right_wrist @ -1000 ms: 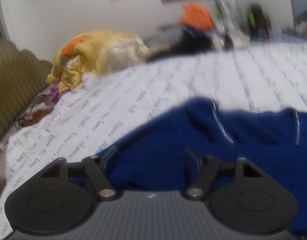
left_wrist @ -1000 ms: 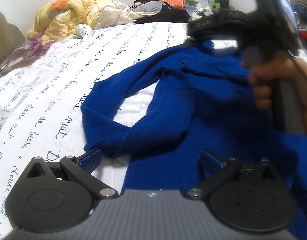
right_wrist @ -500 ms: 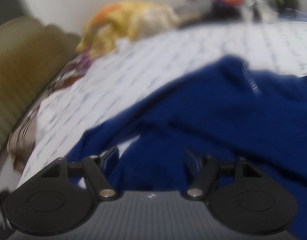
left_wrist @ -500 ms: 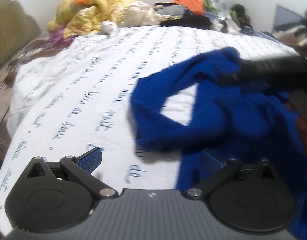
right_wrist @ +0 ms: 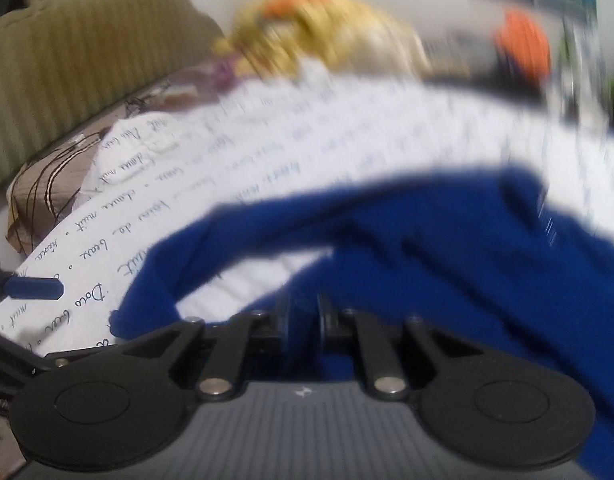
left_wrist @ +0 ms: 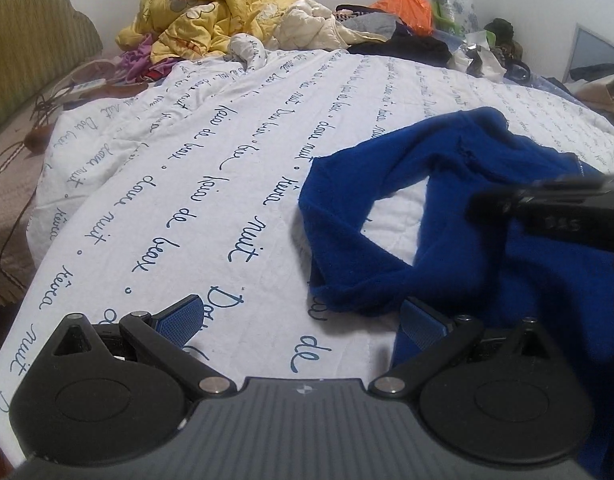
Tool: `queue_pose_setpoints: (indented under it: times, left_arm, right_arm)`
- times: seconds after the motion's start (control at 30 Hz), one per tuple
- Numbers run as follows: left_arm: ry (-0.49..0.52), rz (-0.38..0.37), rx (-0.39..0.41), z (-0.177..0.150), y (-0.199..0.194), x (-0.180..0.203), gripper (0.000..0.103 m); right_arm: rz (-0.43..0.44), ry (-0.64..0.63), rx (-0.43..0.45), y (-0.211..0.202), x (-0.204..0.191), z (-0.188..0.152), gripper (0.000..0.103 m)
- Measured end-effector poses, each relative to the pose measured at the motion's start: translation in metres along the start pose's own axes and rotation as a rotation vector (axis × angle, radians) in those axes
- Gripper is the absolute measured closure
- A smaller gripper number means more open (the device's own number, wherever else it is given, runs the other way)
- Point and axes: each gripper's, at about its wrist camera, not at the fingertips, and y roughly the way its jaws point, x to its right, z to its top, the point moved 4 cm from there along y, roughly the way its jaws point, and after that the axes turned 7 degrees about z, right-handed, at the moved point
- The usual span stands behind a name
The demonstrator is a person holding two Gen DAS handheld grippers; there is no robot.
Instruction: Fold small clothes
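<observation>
We judge folding barely begun: blue garment [left_wrist: 459, 216] lies rumpled on the quilt [left_wrist: 227, 168]. Left claw [left_wrist: 303, 320] gapes, empty; right claw [right_wrist: 303, 312] pinches the garment.

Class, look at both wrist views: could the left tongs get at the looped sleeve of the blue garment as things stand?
Probably yes. The left tongs are open, and the blue garment has its sleeve loop lying just ahead on the white quilt, with nothing between them.

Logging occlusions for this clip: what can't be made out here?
- Blue knit garment: right part cut off by the left wrist view's edge and the right gripper.
- Right gripper: whether it pinches cloth is lost to motion blur.
- Left gripper: open, unobscured.
</observation>
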Motion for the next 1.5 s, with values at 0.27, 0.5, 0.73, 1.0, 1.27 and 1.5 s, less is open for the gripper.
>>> queue_pose_setpoints:
  times: [0.27, 0.5, 0.73, 1.0, 1.27, 1.5]
  left_arm:
    - [-0.035, 0.037, 0.007, 0.004, 0.002, -0.009, 0.000]
    - [-0.132, 0.181, 0.024, 0.022, 0.005, -0.062, 0.000]
    - [-0.233, 0.218, 0.046, 0.032, -0.004, -0.090, 0.000]
    - [-0.247, 0.294, 0.033, 0.009, -0.007, -0.108, 0.000]
    - [-0.231, 0.300, -0.009, -0.015, -0.002, -0.106, 0.000]
    - [-0.208, 0.283, 0.013, -0.010, 0.000, -0.116, 0.000]
  right_arm:
    - [0.002, -0.331, 0.242, -0.070, -0.039, 0.019, 0.091]
    - [0.068, -0.588, 0.221, -0.077, -0.098, -0.014, 0.091]
    - [0.068, -0.727, 0.242, -0.054, -0.151, -0.021, 0.091]
    - [0.130, -0.546, 0.292, -0.012, -0.134, 0.079, 0.091]
    - [0.337, -0.412, 0.346, 0.004, -0.161, 0.125, 0.032]
    - [0.256, -0.192, 0.305, -0.004, -0.088, 0.117, 0.029]
